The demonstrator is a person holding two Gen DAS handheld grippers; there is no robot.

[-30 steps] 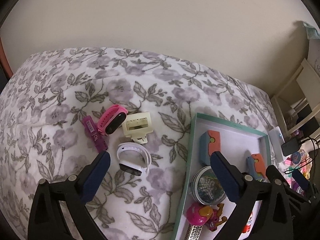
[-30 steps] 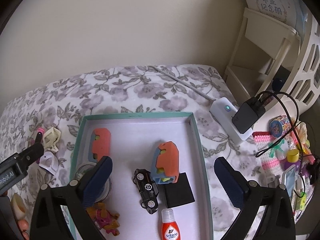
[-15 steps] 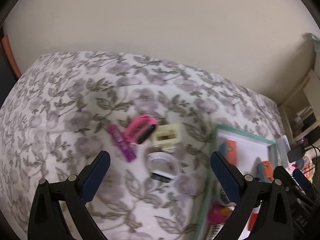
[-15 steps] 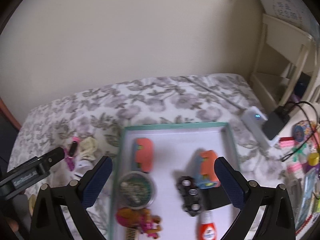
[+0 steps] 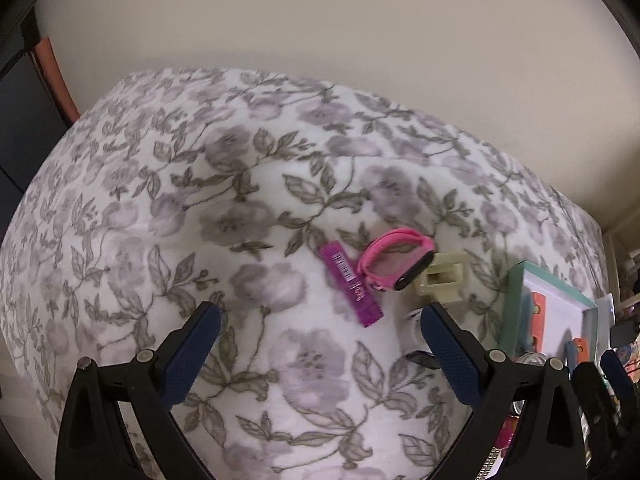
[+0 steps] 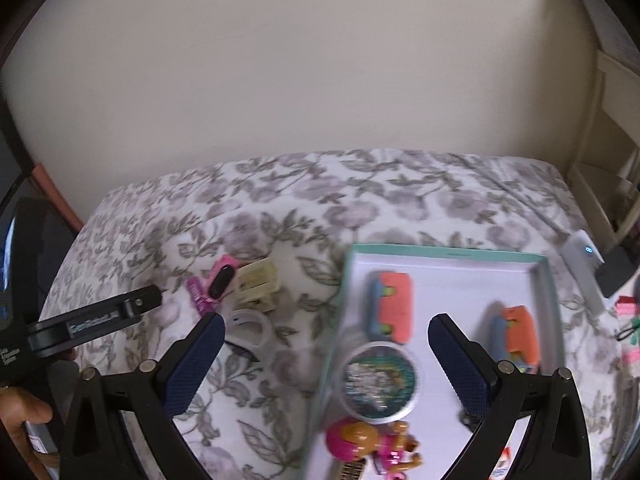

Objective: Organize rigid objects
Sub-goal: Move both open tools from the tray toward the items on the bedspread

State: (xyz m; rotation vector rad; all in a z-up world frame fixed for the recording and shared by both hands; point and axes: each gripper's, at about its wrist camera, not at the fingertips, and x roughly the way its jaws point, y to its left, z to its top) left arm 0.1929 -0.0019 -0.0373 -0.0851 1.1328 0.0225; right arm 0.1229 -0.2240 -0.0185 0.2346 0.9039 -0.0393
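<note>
On the floral bedspread lie a pink watch, a purple flat stick, a cream plastic clip and a white watch, the last half hidden behind my left finger in the left wrist view. They also show in the right wrist view: pink watch, cream clip. My left gripper is open and empty, near and left of them. My right gripper is open and empty above the left edge of a teal-rimmed box.
The box holds two orange-and-blue toys, a round tin and a pink-and-orange figure. A white power strip with a black plug lies right of it. A cream shelf stands at far right.
Both grippers have swung left. In the left view the watches and clip slid from centre to the right; in the right view the box slid right and the watches came into view.
</note>
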